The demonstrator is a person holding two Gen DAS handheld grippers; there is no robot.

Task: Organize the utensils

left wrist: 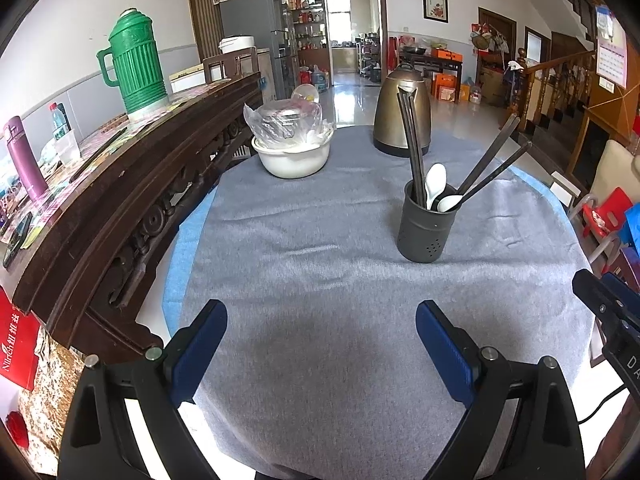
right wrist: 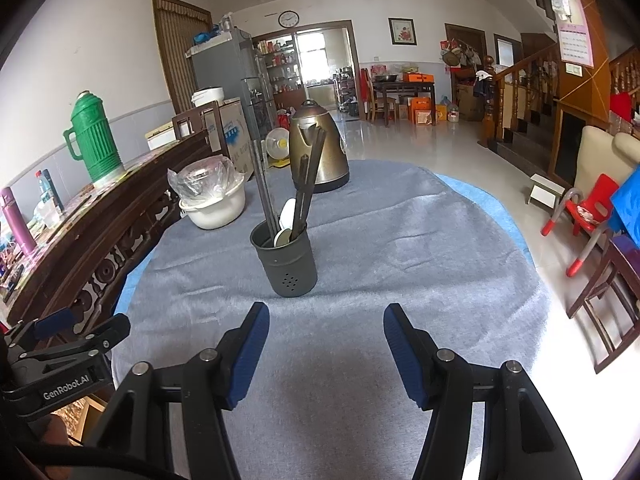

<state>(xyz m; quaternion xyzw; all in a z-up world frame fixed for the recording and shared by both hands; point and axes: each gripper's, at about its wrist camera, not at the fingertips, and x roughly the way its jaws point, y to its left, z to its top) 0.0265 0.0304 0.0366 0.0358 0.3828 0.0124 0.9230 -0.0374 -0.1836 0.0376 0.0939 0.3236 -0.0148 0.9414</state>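
At mid-frame right in the left wrist view, a dark utensil holder is seen on the grey cloth, holding chopsticks and white spoons. The left gripper and right gripper are both spread wide, grasping nothing. "GenRobot.AI" is read at lower left of the right wrist view; "Nutrich", partly legible, on a red box.

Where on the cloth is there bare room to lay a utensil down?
Bare cloth lies right of the utensil holder, and between the holder and both open claws. It is crowded at the far side: the kettle and the white bowl.
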